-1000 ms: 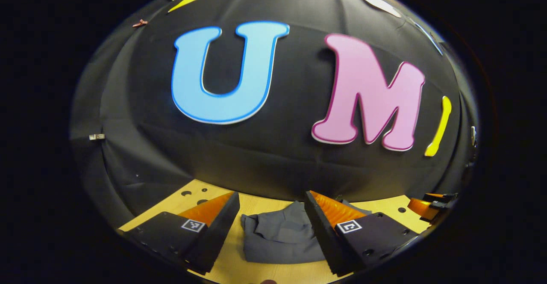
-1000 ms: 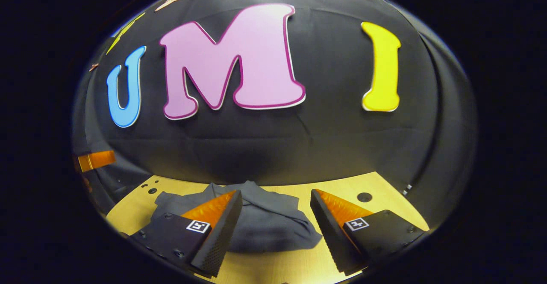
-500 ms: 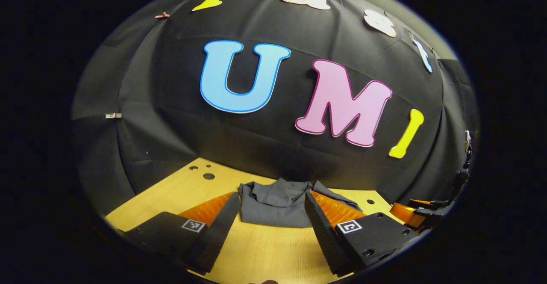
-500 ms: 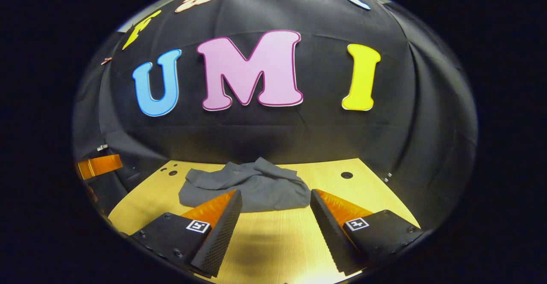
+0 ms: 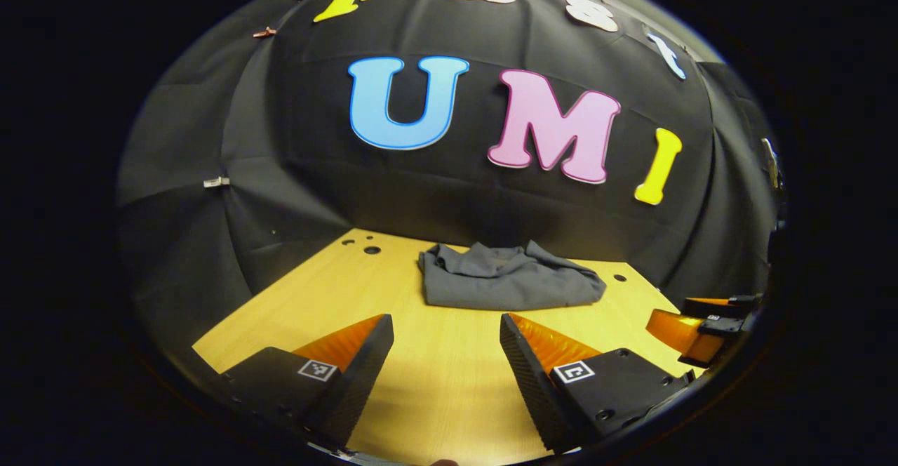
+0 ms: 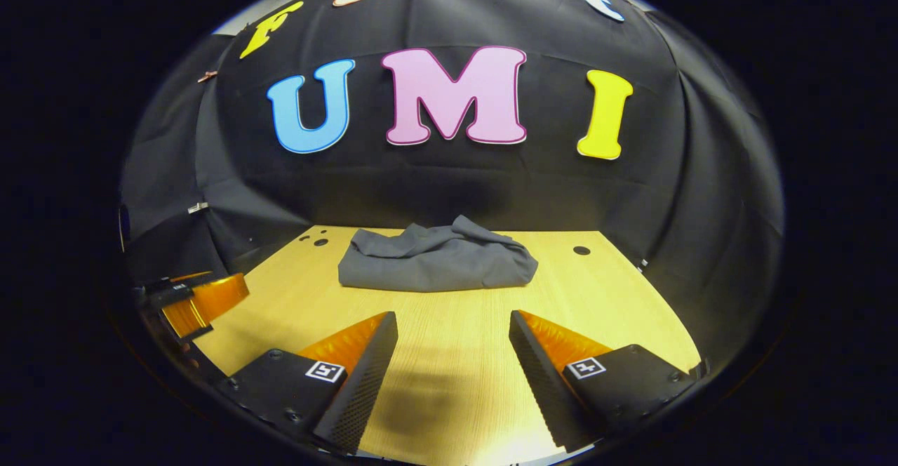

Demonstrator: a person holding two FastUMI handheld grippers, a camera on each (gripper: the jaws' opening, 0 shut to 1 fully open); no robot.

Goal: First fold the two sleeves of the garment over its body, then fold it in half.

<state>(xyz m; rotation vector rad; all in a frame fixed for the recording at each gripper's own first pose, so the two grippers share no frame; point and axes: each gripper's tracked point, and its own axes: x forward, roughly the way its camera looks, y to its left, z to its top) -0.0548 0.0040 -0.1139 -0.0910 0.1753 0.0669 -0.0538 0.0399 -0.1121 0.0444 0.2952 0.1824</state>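
A: Where is the garment sitting?

B: In the left gripper view it lies just right of the frame's centre, a grey, folded bundle on the wooden desk, near the desk's far edge below the black cloth wall. In the right gripper view the garment is at centre frame, its near edge straight and its top rumpled.

A: And the left claw?

B: Bottom centre of its own view, fingers spread wide with bare desk between them, holding nothing, well apart from the garment.

A: The right claw?

B: Same story: bottom centre of its view, fingers parted, nothing between them but desk, and clear of the garment.

A: Can either camera see the other tool?

B: Yes. The right claw shows at the lower right edge of the left gripper view, and the left claw shows at the lower left edge of the right gripper view.

A: Anything else on the desk?

B: A few small dark holes near the far corners.
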